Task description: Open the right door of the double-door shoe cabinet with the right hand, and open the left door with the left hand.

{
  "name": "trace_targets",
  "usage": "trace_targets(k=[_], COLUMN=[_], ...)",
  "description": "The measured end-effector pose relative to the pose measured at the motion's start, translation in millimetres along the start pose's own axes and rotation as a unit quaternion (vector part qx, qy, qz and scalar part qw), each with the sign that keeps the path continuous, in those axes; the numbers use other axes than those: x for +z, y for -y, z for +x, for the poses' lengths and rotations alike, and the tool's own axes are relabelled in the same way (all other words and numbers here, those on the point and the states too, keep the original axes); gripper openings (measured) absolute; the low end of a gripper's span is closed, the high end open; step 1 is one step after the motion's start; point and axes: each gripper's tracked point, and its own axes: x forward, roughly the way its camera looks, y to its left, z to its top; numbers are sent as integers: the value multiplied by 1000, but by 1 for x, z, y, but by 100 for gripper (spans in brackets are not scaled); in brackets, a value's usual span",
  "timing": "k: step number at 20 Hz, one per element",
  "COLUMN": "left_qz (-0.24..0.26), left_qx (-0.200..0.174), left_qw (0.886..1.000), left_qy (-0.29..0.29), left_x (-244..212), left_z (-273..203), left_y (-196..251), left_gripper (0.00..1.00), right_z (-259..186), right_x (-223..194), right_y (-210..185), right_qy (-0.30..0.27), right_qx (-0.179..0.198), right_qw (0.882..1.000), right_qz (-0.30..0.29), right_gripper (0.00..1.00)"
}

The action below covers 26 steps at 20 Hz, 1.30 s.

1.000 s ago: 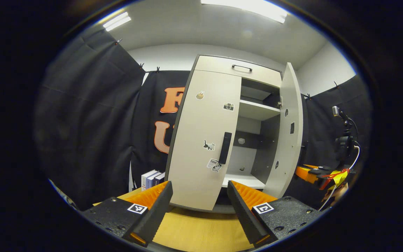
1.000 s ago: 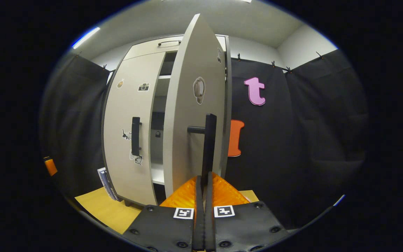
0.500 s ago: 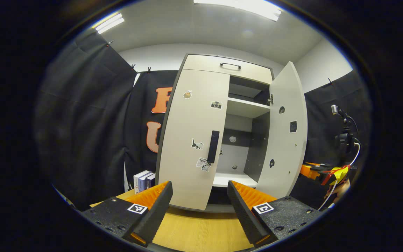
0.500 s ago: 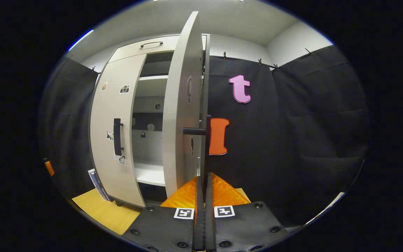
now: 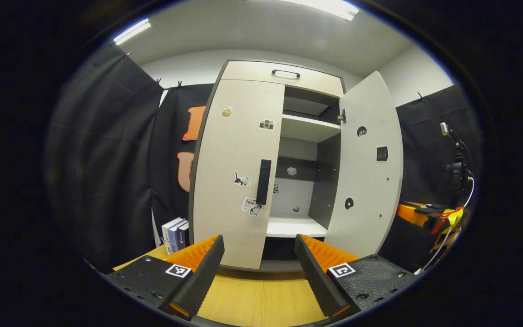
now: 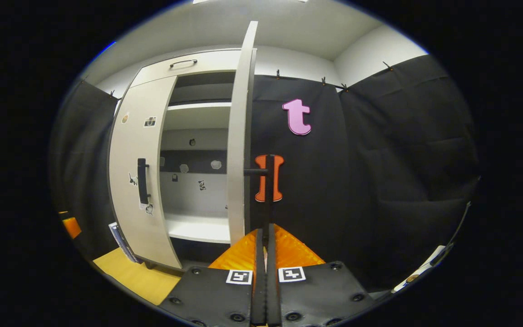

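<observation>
Standing on wooden tabletop (image 5: 261, 299): double-door shoe cabinet (image 5: 284, 77). Right door (image 5: 370, 168) swung wide open; its handle (image 6: 268, 195) pinched betw. closed jaws of right gripper (image 6: 266, 254). Left door (image 5: 234, 172) shut, w/ stickers, black handle (image 5: 263, 181) untouched. Left gripper (image 5: 259, 272) low in front of cabinet, jaws open, holding nothing. Books (image 5: 175, 231) upright beside cabinet's left side.

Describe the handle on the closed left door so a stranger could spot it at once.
Find the pale double-door shoe cabinet against the black cloth wall; its left door is shut. The left door handle is a dark upright bar at mid-height on the edge beside the open compartment. A cat sticker sits beside it; the top drawer handle lies horizontal.
</observation>
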Motion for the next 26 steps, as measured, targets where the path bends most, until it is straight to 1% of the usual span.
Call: trace_targets(k=[2, 3, 4, 5, 6, 7, 8, 10, 11, 12, 13, 14, 17, 24, 25, 26], left_qz=[6, 8, 9, 13, 17, 20, 22, 28, 29, 28, 25, 25, 41, 47, 47, 49], left_qx=[-3, -6, -7, -8, -9, -8, -8, -6, -6, -6, -5, -4, 1, 26, 26, 28], left_qw=[1000, 1000, 1000, 1000, 1000, 1000, 1000, 999, 999, 999, 999, 999, 999, 998, 998, 997], left_qy=[-1, -2, -2, 1, 6, 10, 16, 25, 27, 27, 25, 24, 26, 43, 43, 42], left_x=[-2, -3, -3, -1, 2, 4, 6, 11, 12, 12, 11, 11, 12, 23, 23, 21], left_z=[7, 11, 14, 20, 26, 32, 39, 53, 62, 70, 78, 86, 111, 177, 188, 198], left_y=[6, 9, 11, 13, 14, 15, 16, 19, 19, 20, 21, 22, 24, 18, 18, 17], left_gripper=[95, 92, 95, 95, 95, 95, 95, 94, 95, 94, 94, 94, 95, 95, 92, 94], right_z=[-8, -13, -16, -17, -21, -24, -28, -36, -40, -43, -44, -46, -52, -57, -55, -55], right_x=[0, -2, -4, -8, -9, -10, -9, -6, -4, -4, -3, -3, -6, -24, -24, -25], right_y=[14, 18, 21, 20, 21, 23, 25, 35, 35, 36, 39, 41, 47, 52, 53, 56], right_qy=[-3, -8, -14, -21, -26, -25, -22, -16, -13, -11, -8, -6, -8, -28, -28, -29], right_qx=[-14, -14, -13, -11, -10, -11, -12, -19, -19, -19, -22, -24, -29, -28, -31, -33], right_qw=[1000, 1000, 999, 999, 998, 998, 998, 998, 998, 999, 999, 999, 999, 999, 999, 999], right_qz=[13, 23, 34, 42, 48, 51, 53, 53, 51, 49, 46, 41, 29, 18, 16, 14], right_gripper=[8, 2, 10, 18, 44, 55, 62, 81, 85, 93, 89, 99, 99, 99, 99, 99])
